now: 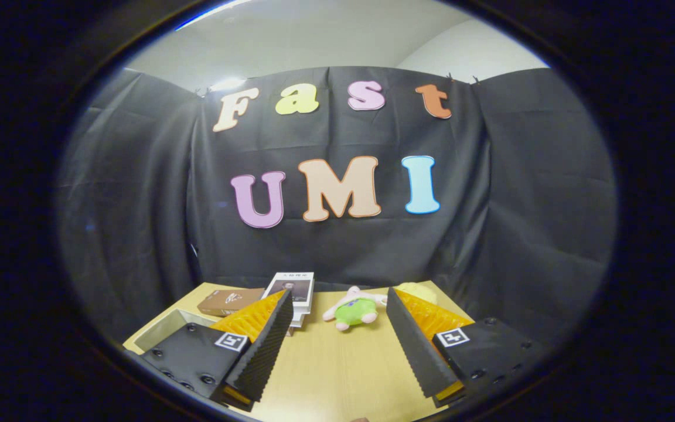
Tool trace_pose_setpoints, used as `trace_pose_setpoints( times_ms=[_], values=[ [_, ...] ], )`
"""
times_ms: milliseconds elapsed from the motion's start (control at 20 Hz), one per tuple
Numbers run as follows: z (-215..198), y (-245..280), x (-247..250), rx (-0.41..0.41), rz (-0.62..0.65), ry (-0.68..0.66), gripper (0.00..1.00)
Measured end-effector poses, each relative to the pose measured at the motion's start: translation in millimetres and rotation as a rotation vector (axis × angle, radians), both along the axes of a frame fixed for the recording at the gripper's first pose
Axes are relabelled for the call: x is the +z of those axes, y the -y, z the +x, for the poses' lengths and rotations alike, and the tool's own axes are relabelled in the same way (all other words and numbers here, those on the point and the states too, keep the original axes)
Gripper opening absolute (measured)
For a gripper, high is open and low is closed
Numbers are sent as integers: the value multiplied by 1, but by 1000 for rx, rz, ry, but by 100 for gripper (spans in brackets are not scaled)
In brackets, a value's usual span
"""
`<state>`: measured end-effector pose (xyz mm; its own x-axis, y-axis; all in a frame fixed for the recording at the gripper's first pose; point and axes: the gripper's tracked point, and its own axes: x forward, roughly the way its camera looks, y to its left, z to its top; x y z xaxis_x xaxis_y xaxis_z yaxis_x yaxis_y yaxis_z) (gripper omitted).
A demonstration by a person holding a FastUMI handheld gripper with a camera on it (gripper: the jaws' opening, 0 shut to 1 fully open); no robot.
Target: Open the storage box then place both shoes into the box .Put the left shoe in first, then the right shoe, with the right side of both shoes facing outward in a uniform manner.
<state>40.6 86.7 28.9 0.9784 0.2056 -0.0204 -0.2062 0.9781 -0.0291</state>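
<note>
Right now my hand-held gripper [337,328] is held spread wide, nothing between its two fingers [267,346], only bare wood of the counter [337,375]. Both ribbed black pads face each other across that gap, with orange backing behind them and a small square marker on each black finger mount.

Just ahead of the fingers, near the far edge of the counter, a green and pink plush toy [354,310] lies on the wood, roughly in line with the gap. Behind my right finger a yellow thing [416,290] peeks out; I cannot tell what it is. Beyond my left finger sits a stack of books [293,293] with a brown book [229,300] beside it. Beside my left finger mount lies a pale grey, box-like edge [167,329], possibly the storage box, though I cannot tell for sure.
</note>
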Motion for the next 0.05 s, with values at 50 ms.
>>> trace_pose_setpoints(
  times_ms=[50],
  values=[
    [0,4,1,12,-1,-5,100]
  ],
)
